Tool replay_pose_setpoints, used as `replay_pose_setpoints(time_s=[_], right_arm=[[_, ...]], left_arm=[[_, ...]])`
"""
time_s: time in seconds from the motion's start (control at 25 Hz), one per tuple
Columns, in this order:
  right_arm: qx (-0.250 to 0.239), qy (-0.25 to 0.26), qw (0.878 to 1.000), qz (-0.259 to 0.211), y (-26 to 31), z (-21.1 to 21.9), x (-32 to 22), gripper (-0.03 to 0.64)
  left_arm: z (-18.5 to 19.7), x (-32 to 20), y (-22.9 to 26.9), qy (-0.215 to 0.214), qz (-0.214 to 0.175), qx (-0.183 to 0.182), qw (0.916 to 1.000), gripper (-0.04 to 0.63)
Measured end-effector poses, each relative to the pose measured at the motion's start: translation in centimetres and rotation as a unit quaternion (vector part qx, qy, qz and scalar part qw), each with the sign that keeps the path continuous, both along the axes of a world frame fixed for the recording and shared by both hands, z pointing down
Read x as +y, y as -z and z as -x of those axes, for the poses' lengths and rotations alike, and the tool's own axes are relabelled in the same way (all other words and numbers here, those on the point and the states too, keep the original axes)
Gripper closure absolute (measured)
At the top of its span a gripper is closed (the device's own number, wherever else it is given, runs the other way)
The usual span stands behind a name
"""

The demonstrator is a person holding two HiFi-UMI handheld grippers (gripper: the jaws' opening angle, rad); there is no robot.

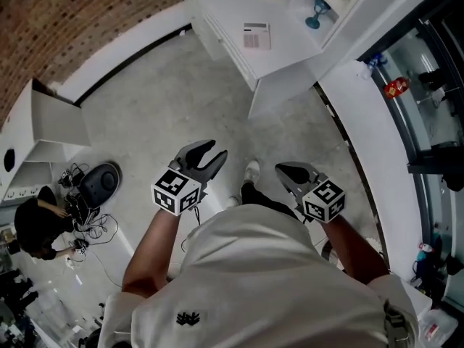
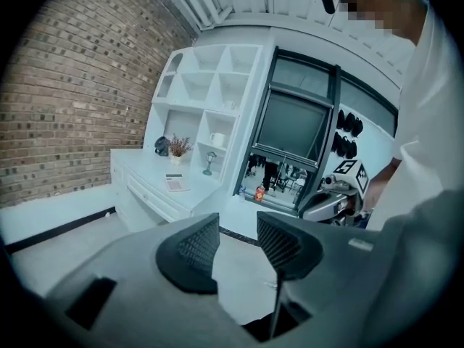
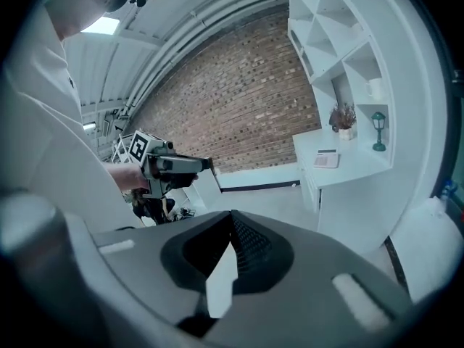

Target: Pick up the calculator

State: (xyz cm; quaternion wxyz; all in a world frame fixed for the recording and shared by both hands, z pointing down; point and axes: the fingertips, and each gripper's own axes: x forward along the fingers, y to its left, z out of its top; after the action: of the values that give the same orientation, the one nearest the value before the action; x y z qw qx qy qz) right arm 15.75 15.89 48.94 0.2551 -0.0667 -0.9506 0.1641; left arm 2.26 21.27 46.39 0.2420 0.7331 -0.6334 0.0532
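Note:
The calculator [image 1: 257, 36] is a flat white slab with a grey keypad, lying on the white desk [image 1: 290, 49] far ahead of both grippers. It also shows small in the left gripper view [image 2: 174, 183] and the right gripper view [image 3: 326, 159]. My left gripper [image 1: 211, 151] is held in front of my body with its jaws apart and only floor between the ribbed pads [image 2: 200, 245]. My right gripper [image 1: 287, 170] hangs beside it, jaws closed tip to tip [image 3: 233, 222] with nothing in them. Each gripper appears in the other's view: the right one [image 2: 335, 196], the left one [image 3: 174, 167].
A white shelf unit [image 2: 210, 93] stands on the desk with a blue lamp [image 1: 316, 13], a plant [image 2: 178, 148] and a mug [image 2: 217, 139]. A brick wall [image 1: 65, 13] runs to the left. A crouching person [image 1: 36, 227] with cables sits on the floor at left. Glass panels [image 1: 420, 93] line the right.

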Motion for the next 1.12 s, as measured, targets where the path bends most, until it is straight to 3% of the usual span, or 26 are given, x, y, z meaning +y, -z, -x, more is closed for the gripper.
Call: replay_pose_setpoints(time_s=[0.36, 0.56, 0.8, 1.12], right_arm=[[-0.017, -0.014, 1.000, 0.002, 0.1, 4.5, -11.3, 0.604], [-0.009, -0.053, 0.998, 0.013, -0.9, 5.4, -15.1, 0.604], [0.007, -0.123, 0.992, 0.013, -2.0, 7.8, -19.7, 0.604], [0.021, -0.246, 0.969, 0.012, -1.4, 13.8, -25.0, 0.604]], left_arm=[[7.5, -11.9, -2.9, 0.005, 0.044, -0.027, 0.9987, 0.436], [10.7, -17.2, -4.2, -0.028, 0.053, -0.013, 0.9981, 0.426], [18.1, -24.4, -6.5, -0.075, 0.077, -0.038, 0.9935, 0.409], [27.8, -36.4, -10.3, -0.156, 0.101, -0.043, 0.9816, 0.405]])
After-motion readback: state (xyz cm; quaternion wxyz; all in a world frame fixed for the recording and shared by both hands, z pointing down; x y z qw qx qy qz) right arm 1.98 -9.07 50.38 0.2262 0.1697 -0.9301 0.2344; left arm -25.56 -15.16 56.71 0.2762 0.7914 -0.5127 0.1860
